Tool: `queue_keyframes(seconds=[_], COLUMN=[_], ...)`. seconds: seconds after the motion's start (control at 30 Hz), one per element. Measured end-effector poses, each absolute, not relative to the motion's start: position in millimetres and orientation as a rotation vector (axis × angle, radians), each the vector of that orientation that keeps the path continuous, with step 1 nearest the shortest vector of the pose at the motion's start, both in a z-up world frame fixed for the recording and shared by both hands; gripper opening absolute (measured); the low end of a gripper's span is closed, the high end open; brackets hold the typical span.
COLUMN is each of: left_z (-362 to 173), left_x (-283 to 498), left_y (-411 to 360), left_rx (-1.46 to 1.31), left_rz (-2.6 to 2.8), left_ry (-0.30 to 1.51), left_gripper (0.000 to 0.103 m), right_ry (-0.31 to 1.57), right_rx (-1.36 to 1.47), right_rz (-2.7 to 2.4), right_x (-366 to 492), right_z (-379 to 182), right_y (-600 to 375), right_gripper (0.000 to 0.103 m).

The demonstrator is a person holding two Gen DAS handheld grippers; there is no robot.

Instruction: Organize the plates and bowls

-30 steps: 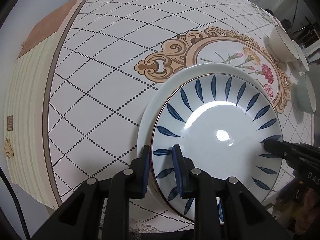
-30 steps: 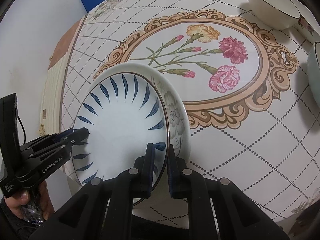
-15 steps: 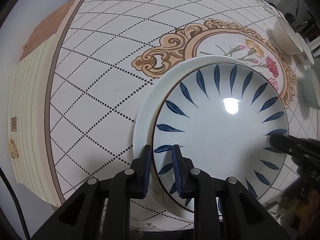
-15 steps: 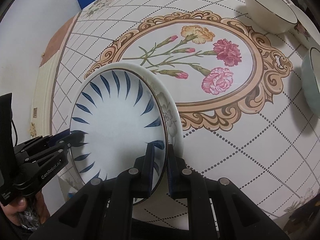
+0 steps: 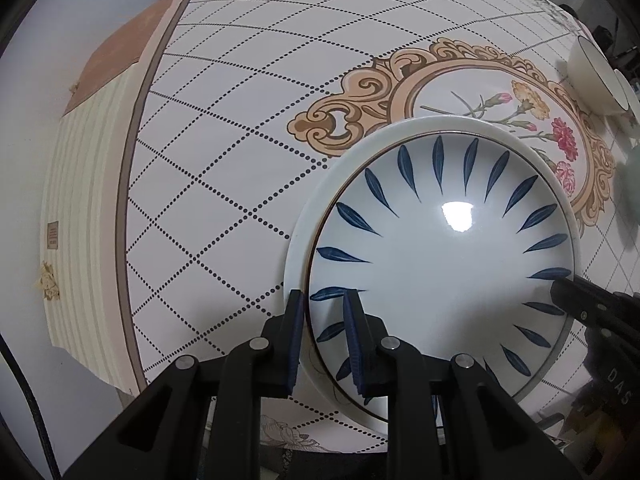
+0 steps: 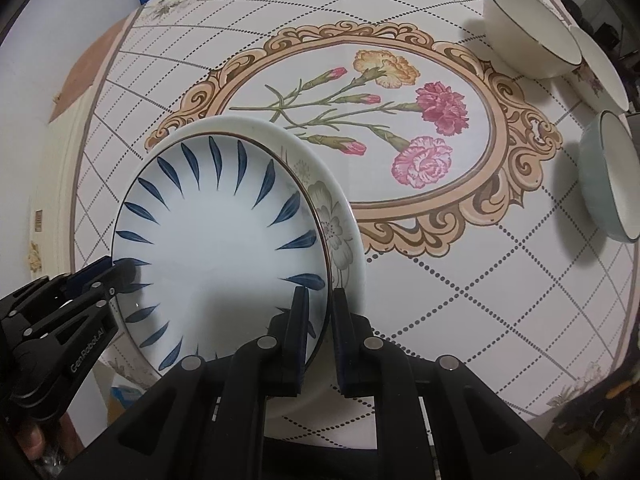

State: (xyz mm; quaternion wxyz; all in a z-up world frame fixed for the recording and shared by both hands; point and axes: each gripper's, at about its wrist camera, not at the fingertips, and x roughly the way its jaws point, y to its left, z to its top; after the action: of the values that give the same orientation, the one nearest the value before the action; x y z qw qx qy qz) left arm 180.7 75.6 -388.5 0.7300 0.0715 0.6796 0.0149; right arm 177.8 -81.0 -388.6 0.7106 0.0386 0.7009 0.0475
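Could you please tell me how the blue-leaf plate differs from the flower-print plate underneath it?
The blue-leaf plate bears dark blue leaf strokes round its inside, while the flower-print plate shows pale grey blossoms. The blue-leaf plate lies on top, off-centre; the flower-print plate peeks out as a crescent. The left gripper and right gripper clamp the blue-leaf plate's rim; neither grips the flower-print plate. Both are round, white and glossy.

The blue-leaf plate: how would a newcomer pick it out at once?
Start at the flower medallion printed on the tablecloth, then look to its near left edge, where two plates are stacked. The blue-leaf plate lies on top, ringed with dark blue leaf strokes; the plate below shows grey flowers.
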Motion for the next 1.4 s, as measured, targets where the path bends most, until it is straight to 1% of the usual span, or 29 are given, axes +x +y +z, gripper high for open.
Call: queue_keyframes(seconds=[0.27,0.37,0.4,0.43,0.47,0.5,0.53,0.6,0.63,0.7,0.77,0.8,0.87,0.93,1.07,1.1,1.13,1.23,1.4], left_z=[-366.1,-351.5,-347.4,-342.6,-338.0,-334.8,-331.8,-325.8,-321.4,-316.4,-307.5,-305.0,-297.6,-288.8,-271.1,-264.9,-258.6,-235.4,-189.2], left_x=[174.5,168.9,167.2,165.5,163.3,161.4,160.1,156.6,154.4,152.1,148.2,146.4,144.1,141.4,135.0,132.4,130.3,119.9,99.4], left_y=[74.1,75.6,75.9,76.6,77.6,79.0,80.6,85.2,84.3,86.9,89.2,90.1,91.7,92.3,93.1,93.8,94.5,95.3,93.5], left_rx=[0.146,0.134,0.128,0.122,0.114,0.109,0.104,0.1,0.1,0.091,0.081,0.076,0.07,0.081,0.096,0.095,0.093,0.091,0.072], left_rz=[0.054,0.067,0.07,0.073,0.074,0.076,0.08,0.084,0.087,0.086,0.086,0.085,0.085,0.092,0.082,0.077,0.07,0.046,0.007], left_ry=[1.467,1.444,1.438,1.432,1.427,1.423,1.418,1.406,1.4,1.395,1.381,1.374,1.356,1.325,1.283,1.273,1.266,1.233,1.186], left_gripper=[0.018,0.018,0.018,0.018,0.018,0.018,0.018,0.019,0.019,0.023,0.036,0.041,0.073,0.088,0.094,0.094,0.094,0.094,0.094], right_ry=[1.559,1.544,1.537,1.53,1.519,1.511,1.502,1.484,1.472,1.458,1.45,1.445,1.433,1.419,1.394,1.392,1.391,1.371,1.316], right_rx=[0.055,0.043,0.036,0.029,0.024,0.024,0.022,0.022,0.017,0.002,-0.009,-0.015,-0.023,-0.034,-0.053,-0.051,-0.044,-0.039,-0.011], right_rz=[0.065,0.054,0.052,0.053,0.054,0.056,0.063,0.075,0.083,0.08,0.073,0.067,0.064,0.057,0.038,0.039,0.037,0.039,0.044], right_x=[179.0,178.0,177.4,176.9,175.7,174.8,172.3,169.1,166.5,162.3,158.1,156.1,152.6,149.2,142.4,140.4,137.6,129.1,108.6], right_z=[-375.4,-364.0,-359.0,-353.9,-347.3,-343.3,-337.0,-326.3,-319.6,-311.0,-302.6,-298.5,-290.8,-282.1,-266.7,-263.1,-258.5,-242.2,-197.8], right_y=[-76.8,-78.1,-77.9,-78.2,-77.7,-77.5,-78.4,-77.9,-77.7,-77.0,-78.7,-79.5,-80.0,-81.6,-82.5,-82.3,-82.3,-80.3,-83.0], right_gripper=[0.013,0.017,0.021,0.03,0.035,0.047,0.063,0.078,0.079,0.081,0.087,0.091,0.094,0.098,0.099,0.1,0.103,0.103,0.103])
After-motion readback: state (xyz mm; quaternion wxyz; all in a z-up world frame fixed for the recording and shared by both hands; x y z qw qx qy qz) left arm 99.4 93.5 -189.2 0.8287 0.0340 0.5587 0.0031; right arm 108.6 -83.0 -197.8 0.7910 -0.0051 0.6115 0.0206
